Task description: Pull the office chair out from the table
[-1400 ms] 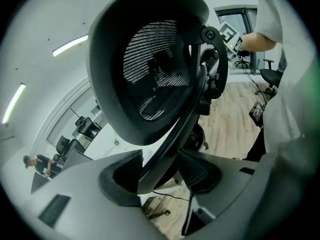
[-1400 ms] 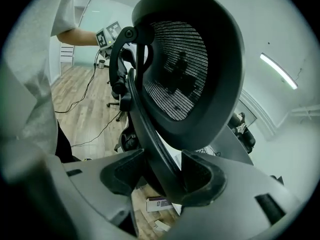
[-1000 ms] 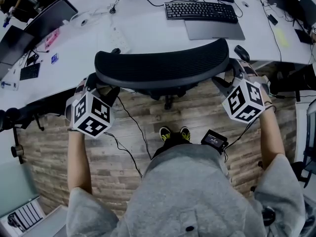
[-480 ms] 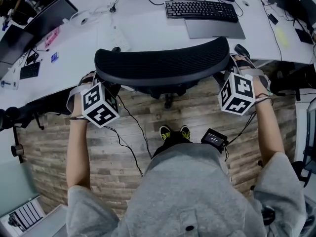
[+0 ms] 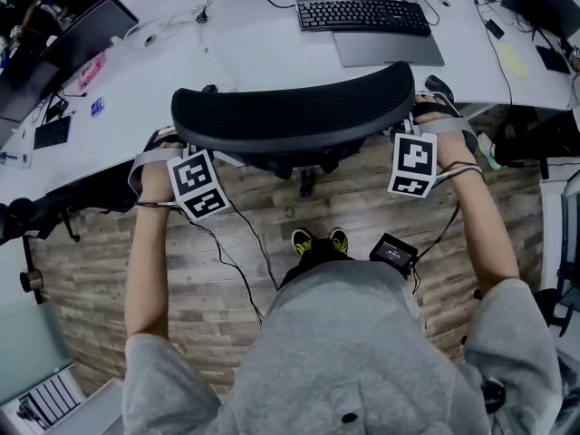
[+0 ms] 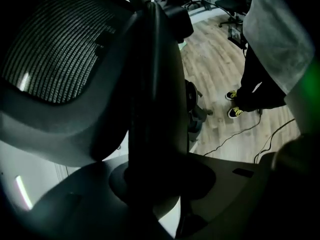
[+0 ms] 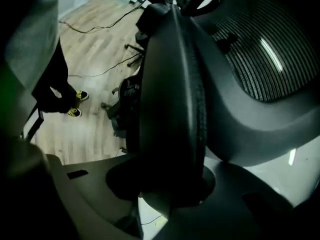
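Observation:
The black mesh office chair (image 5: pixel 290 116) stands tucked against the white table (image 5: pixel 263 57), its curved backrest top facing me. My left gripper (image 5: pixel 177 157) reaches under the backrest's left end, and my right gripper (image 5: pixel 424 125) under its right end. In the left gripper view the backrest's dark frame edge (image 6: pixel 155 84) runs upright between the jaws of the left gripper (image 6: pixel 155 179), which are closing and pinch it. In the right gripper view the same holds: the jaws of the right gripper (image 7: pixel 170 181) are closing on the frame edge (image 7: pixel 172 94). The fingertips are hidden in the head view.
A keyboard (image 5: pixel 362 14), a grey pad (image 5: pixel 390 51) and a power strip (image 5: pixel 213 69) lie on the table. Cables (image 5: pixel 245 252) trail over the wood floor behind the chair. A small black box (image 5: pixel 391 254) hangs by my feet (image 5: pixel 319 242). A dark cabinet (image 5: pixel 544 143) is at right.
Both grippers sank and moved forward to the backrest's sides and rolled, so their marker cubes show other faces. Their jaws went from wide open to closed around the frame edges.

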The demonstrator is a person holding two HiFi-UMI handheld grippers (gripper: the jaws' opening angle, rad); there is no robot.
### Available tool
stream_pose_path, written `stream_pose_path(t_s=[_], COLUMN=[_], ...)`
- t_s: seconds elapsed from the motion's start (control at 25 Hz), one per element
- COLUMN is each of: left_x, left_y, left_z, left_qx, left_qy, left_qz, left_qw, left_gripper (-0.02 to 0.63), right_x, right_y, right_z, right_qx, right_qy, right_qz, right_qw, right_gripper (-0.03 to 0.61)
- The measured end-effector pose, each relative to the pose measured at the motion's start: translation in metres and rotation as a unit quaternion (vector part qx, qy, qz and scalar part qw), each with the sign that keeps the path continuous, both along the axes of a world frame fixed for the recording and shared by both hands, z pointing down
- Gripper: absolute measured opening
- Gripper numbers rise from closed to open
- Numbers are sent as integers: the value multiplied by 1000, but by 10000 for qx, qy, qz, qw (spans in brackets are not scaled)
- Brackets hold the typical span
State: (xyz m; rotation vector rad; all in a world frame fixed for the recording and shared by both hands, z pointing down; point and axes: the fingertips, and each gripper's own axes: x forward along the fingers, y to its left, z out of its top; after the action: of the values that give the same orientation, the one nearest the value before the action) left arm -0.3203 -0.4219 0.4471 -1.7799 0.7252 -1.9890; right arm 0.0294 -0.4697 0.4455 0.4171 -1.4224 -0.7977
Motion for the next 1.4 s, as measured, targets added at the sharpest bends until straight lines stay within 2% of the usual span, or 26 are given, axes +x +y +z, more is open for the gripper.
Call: stream_pose_path(t_s=[1.4], left_x=[5], left_y=[4], left_z=[0], left_qx=[172], left_qy=[15], left_qz=[227], left_qw=[9996], left_gripper=[87], right_x=[2], right_y=[3], right_z=[1], right_qx=[-4], right_qy=[-89], right_qz=[114], right_qw=[9999], right_gripper=[115])
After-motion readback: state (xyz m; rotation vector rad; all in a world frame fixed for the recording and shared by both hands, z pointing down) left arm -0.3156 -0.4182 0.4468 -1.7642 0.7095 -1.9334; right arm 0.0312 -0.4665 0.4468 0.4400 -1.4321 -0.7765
